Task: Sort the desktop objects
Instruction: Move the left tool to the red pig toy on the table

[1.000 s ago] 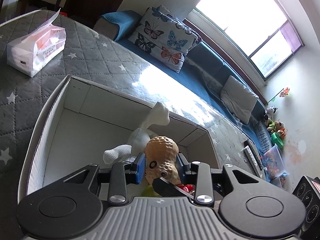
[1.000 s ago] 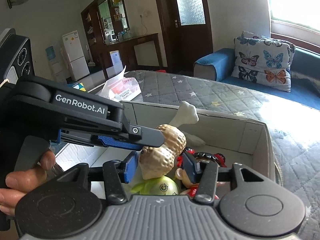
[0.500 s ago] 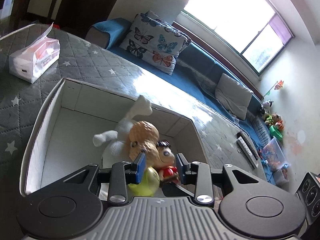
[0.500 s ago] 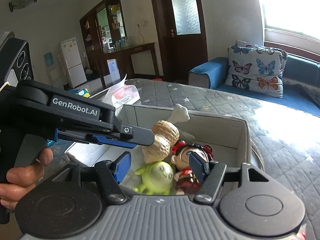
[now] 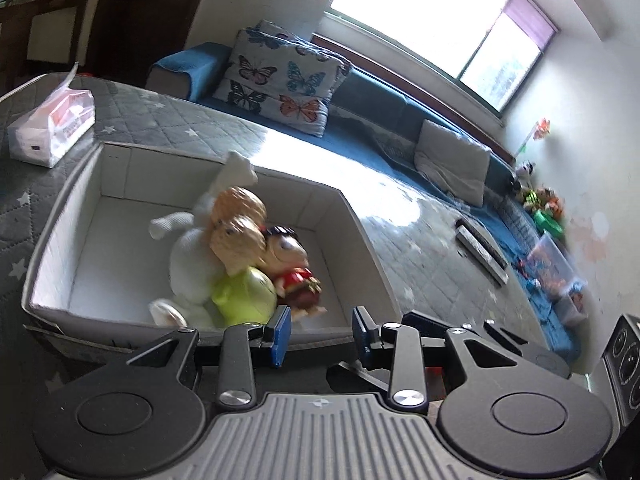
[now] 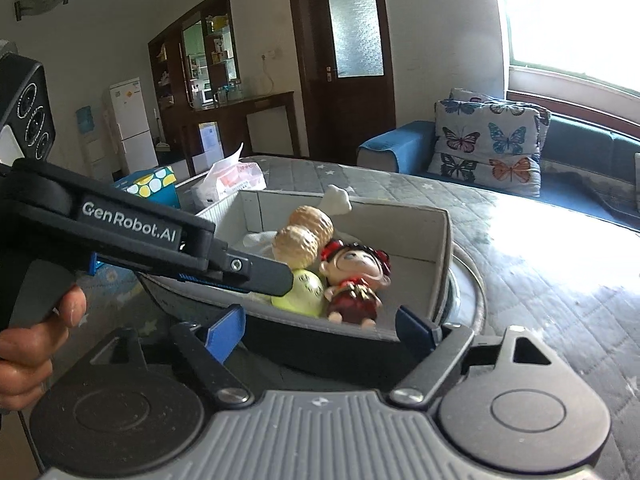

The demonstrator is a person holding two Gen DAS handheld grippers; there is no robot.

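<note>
A grey box (image 5: pixel 60 240) with white lining (image 6: pixel 440 236) stands on the quilted table. In it lie a tan peanut toy (image 5: pixel 236 220) (image 6: pixel 304 236), a white bone-shaped plush (image 5: pixel 188 256) (image 6: pixel 338 200), a lime-green toy (image 5: pixel 244 292) (image 6: pixel 304 292) and a red-dressed doll (image 5: pixel 292 264) (image 6: pixel 352 276). My left gripper (image 5: pixel 320 334) is open and empty, just outside the box's near wall. My right gripper (image 6: pixel 320 326) is open and empty, in front of the box. The left gripper's body (image 6: pixel 132 236) crosses the right wrist view.
A tissue pack (image 5: pixel 52 124) (image 6: pixel 232 180) lies on the table beyond the box. A dotted blue box (image 6: pixel 152 186) sits at the far edge. A sofa with butterfly cushions (image 5: pixel 280 84) runs along the window. A remote (image 5: pixel 480 248) lies on the table to the right.
The peanut toy was between the left gripper's fingers; now it lies in the box. Both grippers have opened and drawn back from the box.
</note>
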